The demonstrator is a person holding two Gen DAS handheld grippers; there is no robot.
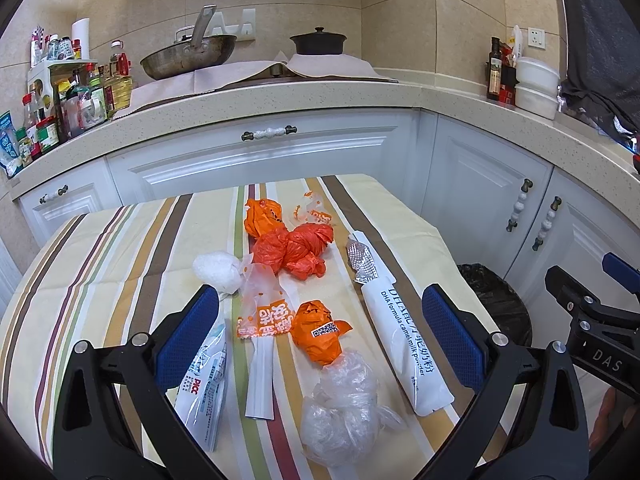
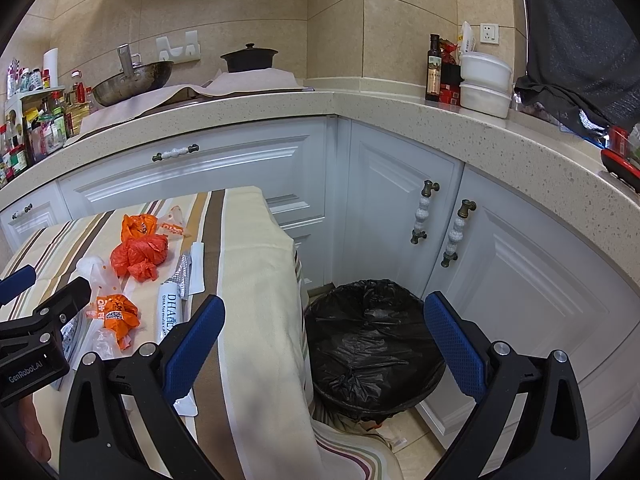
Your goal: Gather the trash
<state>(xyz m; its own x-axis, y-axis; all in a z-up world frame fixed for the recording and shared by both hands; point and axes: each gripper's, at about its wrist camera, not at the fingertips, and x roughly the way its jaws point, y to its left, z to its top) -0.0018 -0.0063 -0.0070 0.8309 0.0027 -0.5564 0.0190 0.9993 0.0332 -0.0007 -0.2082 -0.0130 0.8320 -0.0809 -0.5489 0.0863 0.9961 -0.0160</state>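
Note:
Trash lies on a striped tablecloth (image 1: 120, 256): a knotted orange bag (image 1: 294, 250), a crumpled orange wrapper (image 1: 320, 330), a clear plastic ball (image 1: 344, 404), a white milk powder sachet (image 1: 404, 344), a white wad (image 1: 218, 270) and a printed packet (image 1: 204, 384). My left gripper (image 1: 320, 320) is open and empty above the near trash. My right gripper (image 2: 324, 324) is open and empty above the table's right edge and a bin lined with a black bag (image 2: 372, 340). The sachet (image 2: 170, 314) and knotted bag (image 2: 138, 256) also show in the right wrist view.
White cabinets (image 1: 280, 160) and a speckled counter (image 1: 320, 96) wrap around the back and right. On the counter stand a wok (image 1: 188, 56), a black pot (image 1: 318, 40), bottles (image 1: 72, 92) and white containers (image 1: 536, 86). The bin (image 1: 496, 304) stands on the floor right of the table.

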